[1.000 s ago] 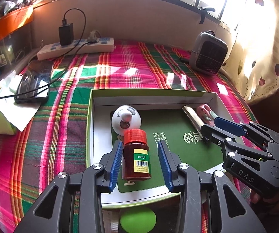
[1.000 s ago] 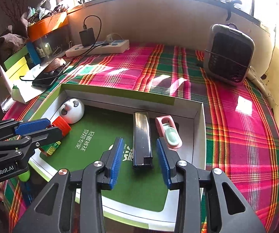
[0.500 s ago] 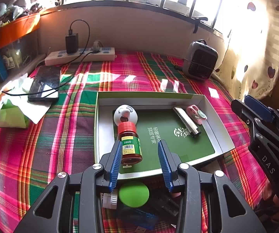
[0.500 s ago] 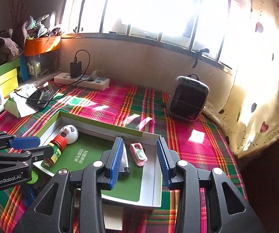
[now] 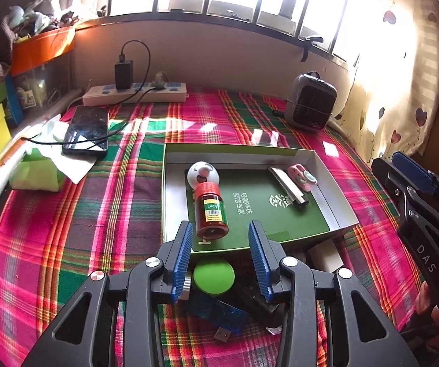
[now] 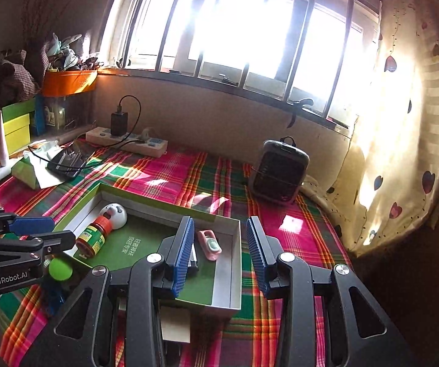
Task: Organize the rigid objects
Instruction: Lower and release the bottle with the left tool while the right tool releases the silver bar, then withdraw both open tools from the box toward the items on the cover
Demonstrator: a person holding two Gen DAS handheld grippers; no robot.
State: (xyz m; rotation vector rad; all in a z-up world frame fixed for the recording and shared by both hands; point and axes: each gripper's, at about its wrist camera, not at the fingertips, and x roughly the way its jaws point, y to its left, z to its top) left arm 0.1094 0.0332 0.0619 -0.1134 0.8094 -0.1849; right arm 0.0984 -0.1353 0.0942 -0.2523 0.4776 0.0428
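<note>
A shallow box (image 5: 337,195) with a green floor lies on the plaid cloth. Inside lie a red-capped brown pill bottle (image 5: 212,212), a white round toy (image 5: 202,173), a black bar (image 5: 286,185) and a small pink item (image 5: 302,178). My left gripper (image 5: 220,232) hangs open over the box's near edge, above a green round lid (image 5: 214,276) and a blue USB stick (image 5: 219,312). My right gripper (image 6: 219,231) is open and empty over the box's near right corner (image 6: 234,278). Its left finger hides most of the bar. The right wrist view also shows the bottle (image 6: 94,236) and the left gripper (image 6: 43,233).
A small grey heater (image 5: 309,105) stands at the back right, a power strip (image 5: 134,93) along the wall. A phone (image 5: 88,130) and green tissue pack (image 5: 36,172) lie at the left. A white box (image 5: 326,257) sits by the tray's near side. A heart-print curtain hangs on the right.
Both grippers have drawn back and risen from the box. The bottle, earlier between the left fingers, now lies ahead of them. The right view has tilted up toward the window.
</note>
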